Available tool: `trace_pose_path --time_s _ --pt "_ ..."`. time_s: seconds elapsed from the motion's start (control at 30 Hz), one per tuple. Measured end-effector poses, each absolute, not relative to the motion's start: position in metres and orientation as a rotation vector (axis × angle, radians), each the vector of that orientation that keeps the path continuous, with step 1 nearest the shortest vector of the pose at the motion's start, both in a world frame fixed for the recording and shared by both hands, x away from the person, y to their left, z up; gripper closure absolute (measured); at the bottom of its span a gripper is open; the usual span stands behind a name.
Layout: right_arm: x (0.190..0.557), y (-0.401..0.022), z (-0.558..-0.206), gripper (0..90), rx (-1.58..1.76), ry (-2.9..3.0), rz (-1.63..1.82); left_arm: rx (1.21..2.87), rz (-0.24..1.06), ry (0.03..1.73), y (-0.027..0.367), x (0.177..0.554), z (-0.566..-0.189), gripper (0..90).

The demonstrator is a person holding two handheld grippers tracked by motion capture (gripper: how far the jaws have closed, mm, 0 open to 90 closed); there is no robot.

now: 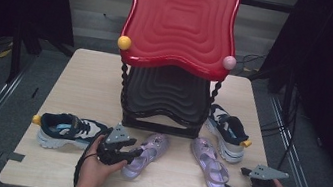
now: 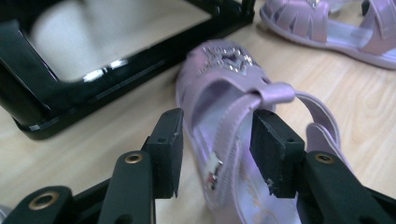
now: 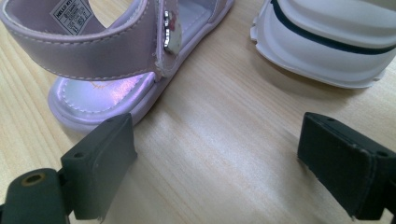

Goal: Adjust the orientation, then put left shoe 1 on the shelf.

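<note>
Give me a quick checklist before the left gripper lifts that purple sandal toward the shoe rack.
1. Left sandal between the left gripper jaws: ok.
2. Pads firmly pressing on the sandal: cannot tell.
3. Right gripper open, holding nothing: ok.
4. Other sandal apart from the left one: ok.
5. Black lower shelf of the rack free of shoes: ok.
6. Blue sneaker beside the left hand, out of the lift path: ok.

Light fell from overhead onto the pale wooden table (image 1: 79, 85), while the room around it stayed nearly black. The red tray (image 1: 182, 20) shone softly. In the left gripper view the black rack frame (image 2: 70, 88) was blurred and carried bright glare streaks.
</note>
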State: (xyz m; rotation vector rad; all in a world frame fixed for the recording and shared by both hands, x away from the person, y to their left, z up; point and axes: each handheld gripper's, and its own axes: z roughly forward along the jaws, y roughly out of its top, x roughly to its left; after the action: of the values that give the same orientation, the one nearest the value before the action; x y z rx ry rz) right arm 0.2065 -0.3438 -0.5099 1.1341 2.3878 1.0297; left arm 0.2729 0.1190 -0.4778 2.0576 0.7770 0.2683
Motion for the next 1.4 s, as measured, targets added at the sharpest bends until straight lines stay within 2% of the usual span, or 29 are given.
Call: trace_pose_path --time_s 0.33,0.5,0.77,1.13,1.4 --pt "0.206 -0.344 -0.51 10.3 1.133 2.387 1.029 2.026 0.296 0.786 0.116 0.272 -0.486 58.7" --pt "0.206 -0.344 -0.51 10.3 1.133 2.387 1.03 1.988 0.246 0.824 0.118 0.274 -0.491 64.5" --pt "0.206 -0.344 -0.51 10.3 1.133 2.387 1.03 2.002 0.241 0.811 0.116 0.274 -0.492 74.9" --pt "0.206 -0.344 -0.51 10.3 1.133 2.387 1.03 2.07 0.288 0.755 0.112 0.269 -0.482 80.7" --pt "0.206 -0.344 -0.51 10.3 1.133 2.387 1.029 2.019 0.322 0.762 0.117 0.262 -0.472 81.6"
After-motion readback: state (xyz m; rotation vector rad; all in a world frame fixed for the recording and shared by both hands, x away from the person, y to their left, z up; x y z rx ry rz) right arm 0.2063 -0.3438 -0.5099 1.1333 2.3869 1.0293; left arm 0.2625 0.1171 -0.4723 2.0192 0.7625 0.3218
